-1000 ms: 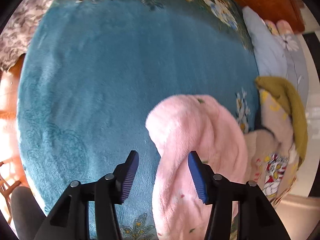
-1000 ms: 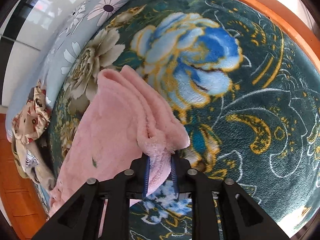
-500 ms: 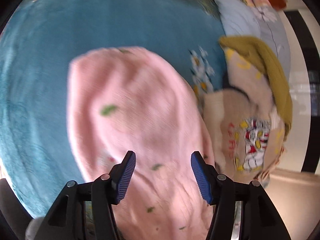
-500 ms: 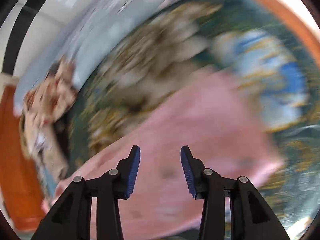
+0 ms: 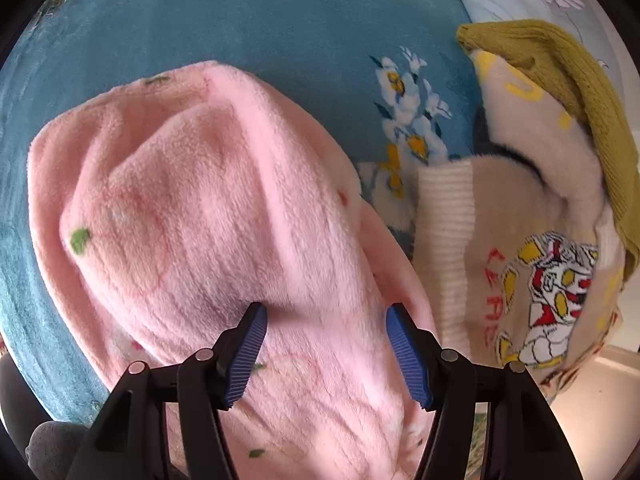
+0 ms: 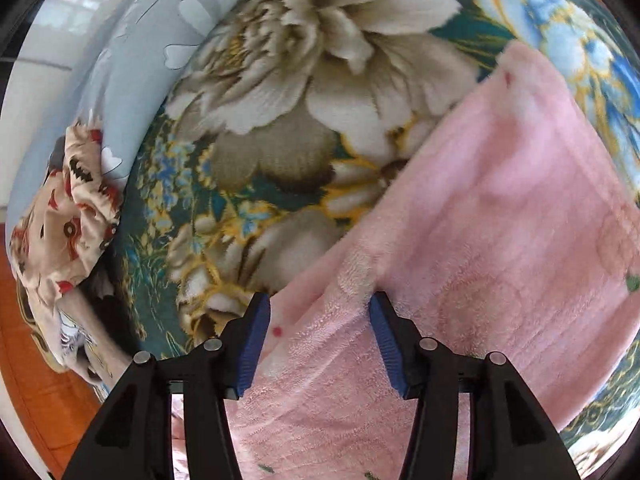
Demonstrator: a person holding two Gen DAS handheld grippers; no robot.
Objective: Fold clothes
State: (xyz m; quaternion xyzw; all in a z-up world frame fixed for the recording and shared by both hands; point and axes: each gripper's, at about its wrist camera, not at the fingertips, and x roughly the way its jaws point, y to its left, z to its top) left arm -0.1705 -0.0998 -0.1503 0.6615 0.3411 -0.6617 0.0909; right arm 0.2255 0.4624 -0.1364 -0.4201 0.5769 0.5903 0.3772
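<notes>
The pink fleece garment (image 5: 208,216) lies doubled over on the teal floral blanket (image 5: 240,12) of the bed, filling the centre and the 6 o'clock half of the left wrist view and running from 6 o'clock out toward 2 o'clock in the right wrist view (image 6: 500,216). The left tool (image 5: 326,350) hangs just above the fleece with its blue pads spread wide and nothing between them; the right tool (image 6: 316,338) is likewise spread, straddling a raised hem ridge of the garment without pinching it. At 3 o'clock in the left view sits a heap of other clothes: a beige cartoon-print sweater (image 5: 532,280) with a mustard knit piece (image 5: 576,92) draped over it, lying right beside the pink fleece, perhaps touching it. The fold is lumpy, with a rounded hump near the middle and an upper layer that does not sit square on the lower one. The risks, as I judge them: thick plush springs back, so a loose layer may slide or open if it is nudged; a pad closing here could catch two layers at once and drag the whole bundle; and a sweep toward 3 o'clock could snag the sweater's ribbed cuff and pull the heap into the fold.
</notes>
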